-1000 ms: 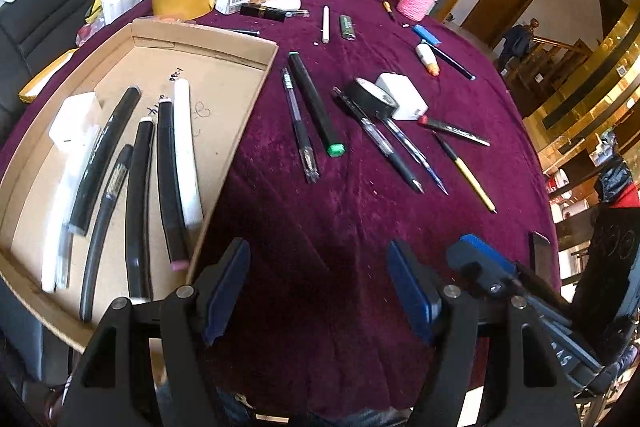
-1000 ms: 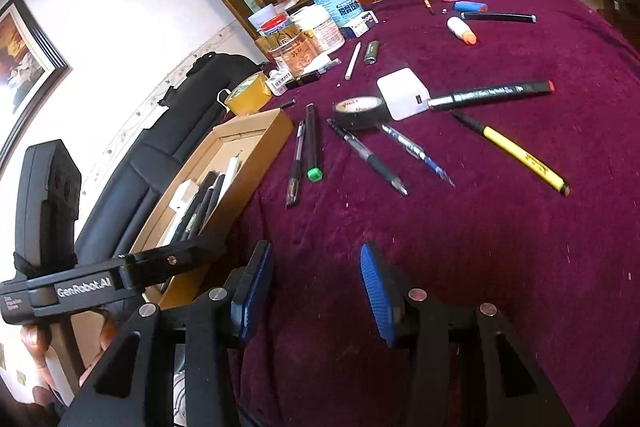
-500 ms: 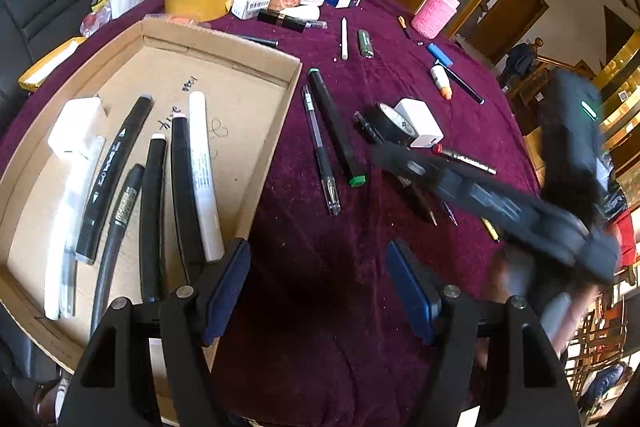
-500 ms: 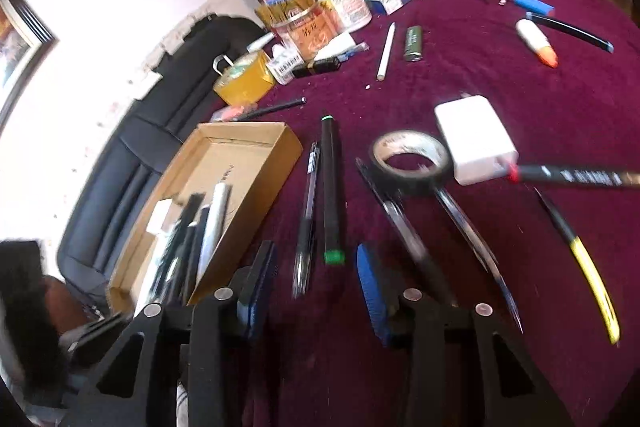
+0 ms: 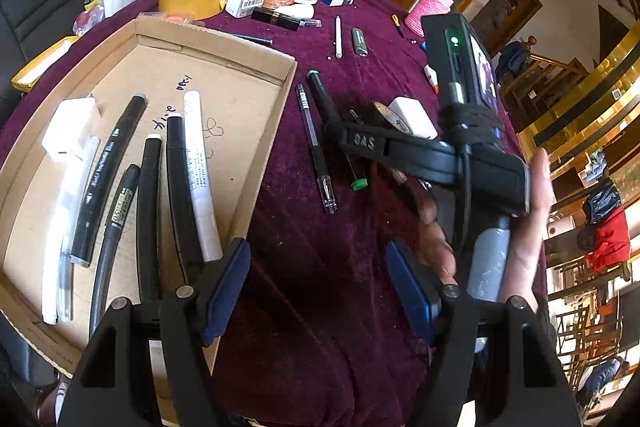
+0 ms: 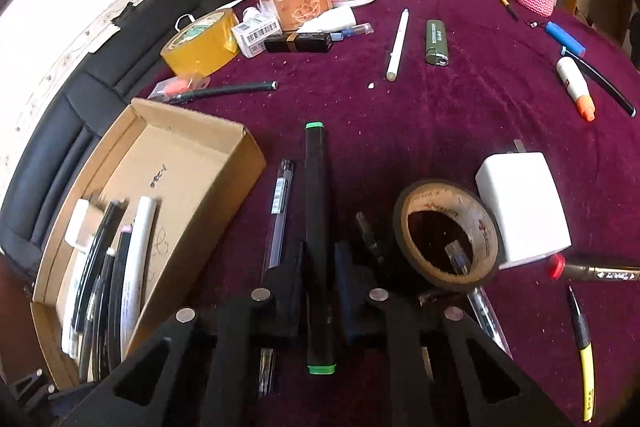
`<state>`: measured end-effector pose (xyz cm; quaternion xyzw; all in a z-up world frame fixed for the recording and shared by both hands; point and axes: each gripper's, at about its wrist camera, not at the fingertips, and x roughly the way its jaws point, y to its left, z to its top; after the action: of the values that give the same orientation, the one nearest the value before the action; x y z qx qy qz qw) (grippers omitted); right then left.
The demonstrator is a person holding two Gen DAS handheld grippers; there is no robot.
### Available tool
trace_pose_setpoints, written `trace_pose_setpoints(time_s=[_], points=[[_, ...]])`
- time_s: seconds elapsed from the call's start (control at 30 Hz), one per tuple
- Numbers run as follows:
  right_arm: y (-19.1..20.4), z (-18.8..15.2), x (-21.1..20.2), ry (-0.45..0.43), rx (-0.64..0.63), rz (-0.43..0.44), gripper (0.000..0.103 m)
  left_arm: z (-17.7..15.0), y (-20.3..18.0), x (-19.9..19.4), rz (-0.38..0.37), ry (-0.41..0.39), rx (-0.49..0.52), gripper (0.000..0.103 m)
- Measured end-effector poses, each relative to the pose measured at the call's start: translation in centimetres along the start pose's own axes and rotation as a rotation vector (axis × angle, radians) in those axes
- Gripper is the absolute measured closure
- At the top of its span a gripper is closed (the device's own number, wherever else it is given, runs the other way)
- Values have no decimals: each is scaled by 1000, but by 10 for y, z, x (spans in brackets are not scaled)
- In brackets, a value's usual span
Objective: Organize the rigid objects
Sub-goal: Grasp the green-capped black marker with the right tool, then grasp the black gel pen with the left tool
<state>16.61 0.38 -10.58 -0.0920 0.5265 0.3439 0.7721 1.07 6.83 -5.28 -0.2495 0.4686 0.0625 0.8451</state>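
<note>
The right gripper is pinching the black marker with green ends. Its two blue pads press on the marker from both sides, a little below the middle. The marker lies flat on the purple surface and points to 12 o'clock in the right wrist view. I cannot tell if it is lifted yet.

The left gripper is spread wide and holds nothing. It hangs over the surface just beside the cardboard box.

The box sits at 9 o'clock from the marker. Black pens and a white pen lie in it side by side. A clear pen lies right next to the marker, at its 9 o'clock. A roll of black tape sits at 3 o'clock, and a white plug block touches the roll at 2 o'clock.

The marker looks stiff and light, so I think it will not bend or break. Its smooth plastic side may be slippery. Holding it near the middle is good, because then it should not tip down at one end. The hold here is nearer the bottom end, so the top end might droop a bit. The soft pads should help stop it from sliding. The clear pen is very close, so it could get bumped when the marker goes up.
</note>
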Motion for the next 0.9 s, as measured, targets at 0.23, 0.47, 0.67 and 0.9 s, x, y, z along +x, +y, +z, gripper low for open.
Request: trace_pose_setpoints(time_s=[0.23,0.47,0.67,0.9], points=[[-17,-34,-27,23,26,136,88,0,-9,1,15,2,13,33],[-57,-79,-63,-51,55,256,88,12,-24,20,25,26,13,33],[-75,-85,-69,-102,133,278,88,34,-37,47,57,51,32,34],[-73,-86,-71,-94,117,249,88,50,-34,72,97,82,11,42]])
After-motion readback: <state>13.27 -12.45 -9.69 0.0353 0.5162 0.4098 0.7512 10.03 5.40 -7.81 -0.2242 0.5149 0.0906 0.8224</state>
